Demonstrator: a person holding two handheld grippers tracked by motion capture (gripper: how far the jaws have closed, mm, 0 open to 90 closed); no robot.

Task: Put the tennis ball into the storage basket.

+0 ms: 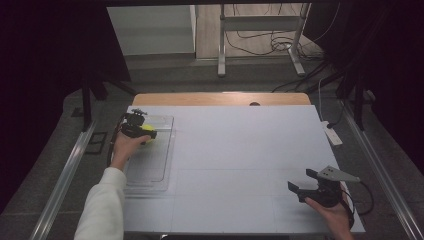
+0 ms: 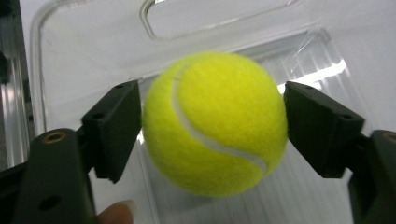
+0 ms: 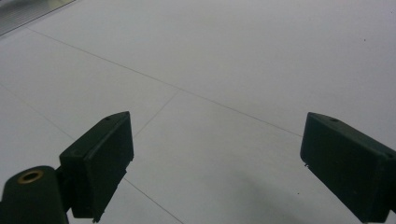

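A fuzzy yellow-green tennis ball, its white seam curving across the front, is sitting in the far end of a clear plastic tray lying at the worktop's left side.

Tennis ball between hand-held gripper jaws

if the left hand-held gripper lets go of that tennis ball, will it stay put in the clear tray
Probably not at once: the tennis ball is round, so it would likely roll on the smooth clear tray until a raised wall stops it. Its fuzzy felt should grip the left hand-held gripper pads rather than slip. It likely gives slightly when squeezed.
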